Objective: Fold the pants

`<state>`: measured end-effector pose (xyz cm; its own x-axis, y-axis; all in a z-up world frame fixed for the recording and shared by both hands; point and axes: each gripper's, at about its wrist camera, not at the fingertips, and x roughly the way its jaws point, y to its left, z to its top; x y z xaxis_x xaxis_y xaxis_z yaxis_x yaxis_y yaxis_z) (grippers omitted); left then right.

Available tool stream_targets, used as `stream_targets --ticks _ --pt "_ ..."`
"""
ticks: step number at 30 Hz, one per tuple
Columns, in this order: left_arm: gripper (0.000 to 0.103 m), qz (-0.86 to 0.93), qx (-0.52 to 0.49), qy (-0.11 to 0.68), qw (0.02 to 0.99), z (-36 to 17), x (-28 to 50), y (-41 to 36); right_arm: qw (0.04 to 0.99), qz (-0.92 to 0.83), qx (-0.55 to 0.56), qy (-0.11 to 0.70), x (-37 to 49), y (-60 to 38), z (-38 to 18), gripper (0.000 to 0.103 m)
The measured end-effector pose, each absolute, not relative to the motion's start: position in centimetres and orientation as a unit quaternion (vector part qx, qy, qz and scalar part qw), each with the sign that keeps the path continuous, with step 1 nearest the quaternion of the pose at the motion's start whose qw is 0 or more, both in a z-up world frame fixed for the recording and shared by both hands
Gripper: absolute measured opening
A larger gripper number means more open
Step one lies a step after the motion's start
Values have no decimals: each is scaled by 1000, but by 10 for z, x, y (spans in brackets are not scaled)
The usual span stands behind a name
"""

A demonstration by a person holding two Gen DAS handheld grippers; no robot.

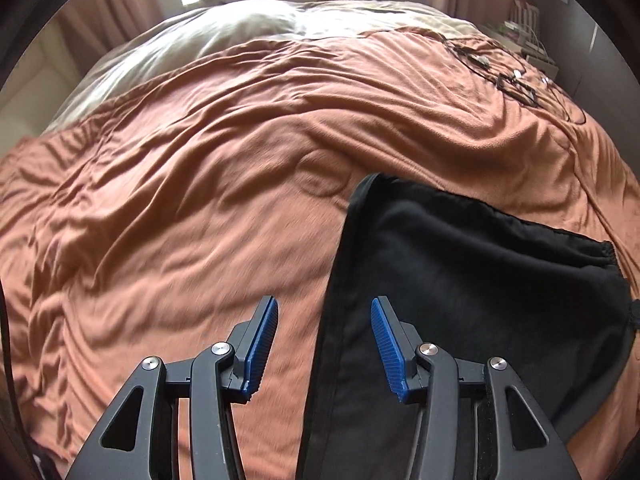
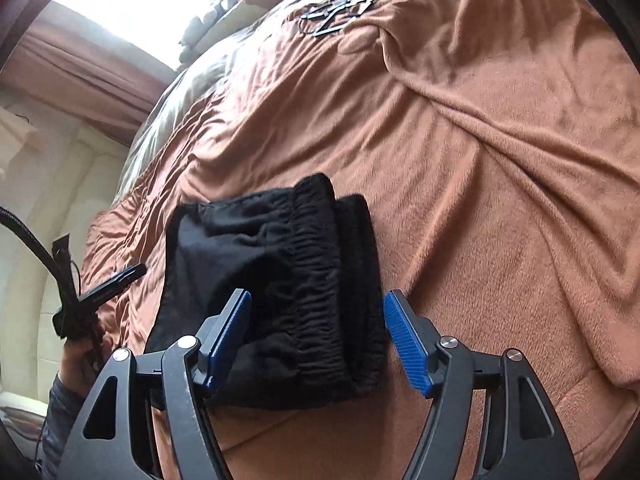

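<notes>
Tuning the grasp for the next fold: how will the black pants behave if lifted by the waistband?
The black pants will likely flop: the cloth drapes into soft folds. The gathered waistband looks thick, so it probably gives a firmer pinch. On the fuzzy orange blanket they may drag rather than slide.

Each gripper is black — the left gripper [image 1: 324, 344] and the right gripper [image 2: 318, 336] both have two fingers with bumpy blue pads [image 2: 408, 344] and round silver screws [image 1: 427, 348]. The arms have triangle holes. A grey sleeve [image 2: 60, 420] shows — a black cable [image 2: 24, 232] curves nearby.
</notes>
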<state>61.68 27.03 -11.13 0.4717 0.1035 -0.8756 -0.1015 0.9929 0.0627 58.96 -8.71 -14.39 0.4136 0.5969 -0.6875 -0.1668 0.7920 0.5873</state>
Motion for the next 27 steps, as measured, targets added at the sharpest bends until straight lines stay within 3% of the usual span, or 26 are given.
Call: stream_targets --ticks 11,20,24,27 --pt "51 75 -56 501 860 -100 547 277 772 245 269 522 596 -96 -163 67" --pt "51 75 -109 523 842 -131 504 287 752 275 290 524 602 -98 -171 66" --pt "51 68 -143 522 838 -138 491 295 769 264 277 512 600 -103 -168 37" --pt "51 59 -157 524 835 -144 484 296 782 267 264 497 593 -101 -163 28"
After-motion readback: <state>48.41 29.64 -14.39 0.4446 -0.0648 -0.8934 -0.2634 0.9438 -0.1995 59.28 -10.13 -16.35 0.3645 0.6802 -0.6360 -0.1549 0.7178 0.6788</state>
